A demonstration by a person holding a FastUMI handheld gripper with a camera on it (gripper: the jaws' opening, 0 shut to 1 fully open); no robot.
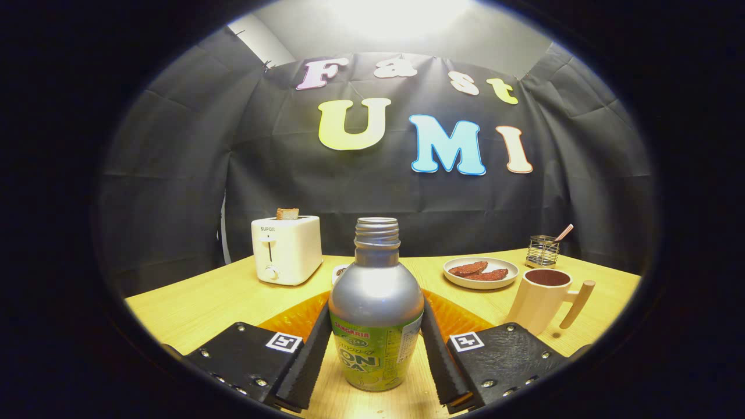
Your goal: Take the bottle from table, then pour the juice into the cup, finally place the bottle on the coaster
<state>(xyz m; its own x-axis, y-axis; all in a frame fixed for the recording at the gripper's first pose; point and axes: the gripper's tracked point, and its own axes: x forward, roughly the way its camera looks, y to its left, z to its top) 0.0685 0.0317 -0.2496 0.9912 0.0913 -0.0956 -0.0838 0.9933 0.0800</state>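
On the light wooden table (pixel 192 308) inside the booth, the biggest thing nearest the camera is the gripper (pixel 376 343), its two fingers set on either side of a bottle. The bottle (pixel 376 314) stands upright between them, a silver metal one with a green label, its threaded neck uncapped. Both fingers (pixel 311 355) lie against its lower sides, so the gripper appears closed on it, though whether they press firmly is hard to tell. The bottle's base seems to rest on the tabletop. Behind the bottle lies an orange ribbed coaster (pixel 291 317), showing on both sides of it. Left of that, farther back, sits a cream toaster (pixel 285 249) with a slice of toast (pixel 287 213) poking from its slot. To the right of the fingers stands a cream cup (pixel 541 299) with a wooden handle, dark liquid inside it. Beyond the cup is a white plate (pixel 481 282) with two brown pieces of food, and near it a small wire holder (pixel 542 251) with a stick leaning out.
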